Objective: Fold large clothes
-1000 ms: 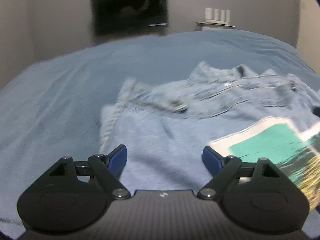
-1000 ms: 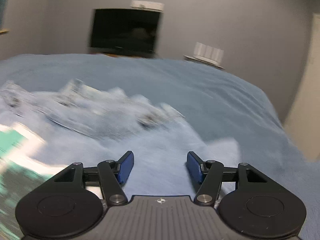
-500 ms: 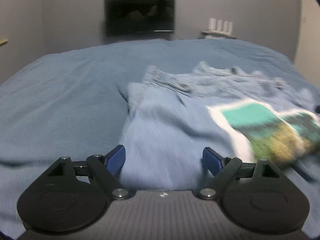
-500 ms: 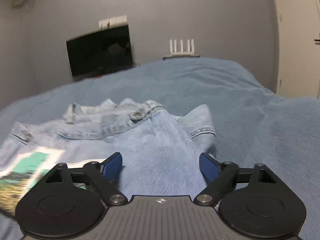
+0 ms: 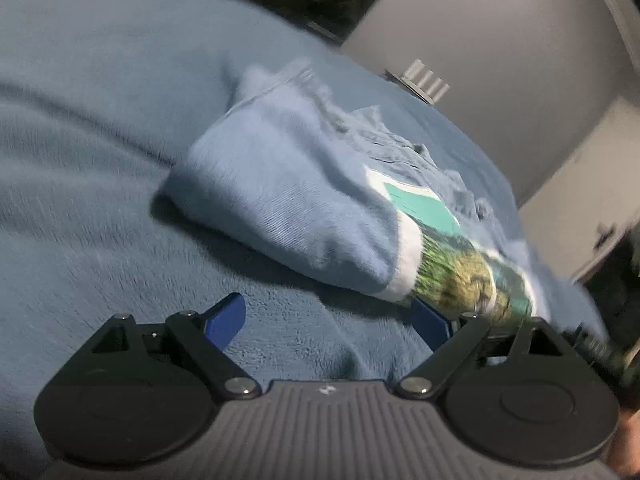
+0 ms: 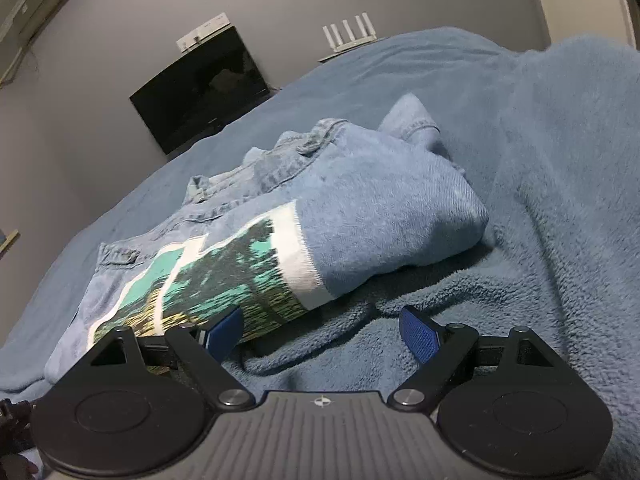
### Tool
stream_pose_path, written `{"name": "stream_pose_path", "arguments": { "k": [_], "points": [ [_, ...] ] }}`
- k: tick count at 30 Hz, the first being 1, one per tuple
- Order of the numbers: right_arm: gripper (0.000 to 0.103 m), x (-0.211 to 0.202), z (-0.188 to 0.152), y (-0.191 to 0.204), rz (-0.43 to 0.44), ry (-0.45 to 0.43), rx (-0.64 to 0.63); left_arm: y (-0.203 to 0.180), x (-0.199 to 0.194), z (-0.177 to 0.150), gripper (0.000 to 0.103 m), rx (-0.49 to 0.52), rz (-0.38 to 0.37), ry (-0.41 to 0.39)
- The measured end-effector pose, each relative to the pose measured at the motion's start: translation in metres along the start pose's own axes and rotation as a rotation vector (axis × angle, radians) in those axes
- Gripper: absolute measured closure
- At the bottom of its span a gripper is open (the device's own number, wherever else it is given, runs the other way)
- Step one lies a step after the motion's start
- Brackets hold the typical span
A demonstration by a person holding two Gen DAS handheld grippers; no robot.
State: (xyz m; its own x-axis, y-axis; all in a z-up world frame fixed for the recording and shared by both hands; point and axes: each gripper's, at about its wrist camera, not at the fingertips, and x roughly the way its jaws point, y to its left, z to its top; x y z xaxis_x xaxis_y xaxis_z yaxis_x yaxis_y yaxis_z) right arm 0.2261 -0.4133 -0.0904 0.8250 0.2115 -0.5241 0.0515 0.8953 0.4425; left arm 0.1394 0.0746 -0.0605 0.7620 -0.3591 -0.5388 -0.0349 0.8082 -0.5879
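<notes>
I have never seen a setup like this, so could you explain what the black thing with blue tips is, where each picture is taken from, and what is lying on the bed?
There is no robot here. A person holds a hand-held gripper in each hand, and a camera on each one looks forward along its two blue fingers. One picture comes from the left hand-held gripper, the other from the right hand-held gripper. Both are open and hold nothing. On the blue blanket lies a folded denim jacket with a green and yellow printed picture on it. Against the grey wall stands a dark screen, with a white device with antennas nearby.
</notes>
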Motion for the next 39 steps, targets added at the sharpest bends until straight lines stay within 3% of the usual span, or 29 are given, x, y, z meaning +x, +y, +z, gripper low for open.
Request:
{"name": "stream_pose_path", "arguments": {
  "k": [9,14,17,22,23,25,26,28,29,31,33,36,39],
  "points": [
    [0.012,0.020,0.004,-0.023,0.077,-0.076,0.154,0.025,0.017,0.017,0.013,-0.112,-0.111,-0.064],
    [0.011,0.013,0.011,-0.031,0.179,-0.099,0.225,0.028,0.019,0.021,0.011,-0.131,-0.137,-0.087],
    [0.011,0.027,0.015,-0.037,0.155,-0.081,0.258,0.028,0.027,0.024,0.011,-0.136,-0.129,-0.101],
    [0.010,0.059,0.032,-0.061,0.148,-0.098,0.439,0.037,0.045,0.037,0.011,-0.259,-0.137,-0.136],
    [0.010,0.065,0.033,-0.065,0.149,-0.103,0.465,0.039,0.048,0.038,0.014,-0.281,-0.133,-0.137],
    [0.012,0.074,0.033,-0.068,0.146,-0.123,0.489,0.041,0.051,0.038,0.038,-0.295,-0.094,-0.144],
    [0.015,0.077,0.032,-0.069,0.146,-0.131,0.491,0.042,0.052,0.037,0.061,-0.287,-0.071,-0.144],
    [0.029,0.080,0.032,-0.067,0.141,-0.140,0.488,0.046,0.050,0.035,0.076,-0.294,-0.106,-0.151],
    [0.048,0.083,0.034,-0.068,0.151,-0.142,0.482,0.044,0.047,0.036,0.081,-0.271,-0.111,-0.162],
    [0.059,0.080,0.039,-0.058,0.141,-0.149,0.422,0.030,0.039,0.039,0.085,-0.209,-0.099,-0.194],
    [0.065,0.071,0.044,-0.046,0.145,-0.175,0.371,0.025,0.028,0.045,0.086,-0.236,-0.132,-0.219],
    [0.067,0.053,0.046,-0.040,0.220,-0.192,0.400,0.019,0.007,0.052,0.087,-0.231,-0.143,-0.234],
    [0.067,0.031,0.040,-0.028,0.269,-0.183,0.356,0.013,-0.024,0.051,0.087,-0.158,-0.111,-0.242]
  ]
}}
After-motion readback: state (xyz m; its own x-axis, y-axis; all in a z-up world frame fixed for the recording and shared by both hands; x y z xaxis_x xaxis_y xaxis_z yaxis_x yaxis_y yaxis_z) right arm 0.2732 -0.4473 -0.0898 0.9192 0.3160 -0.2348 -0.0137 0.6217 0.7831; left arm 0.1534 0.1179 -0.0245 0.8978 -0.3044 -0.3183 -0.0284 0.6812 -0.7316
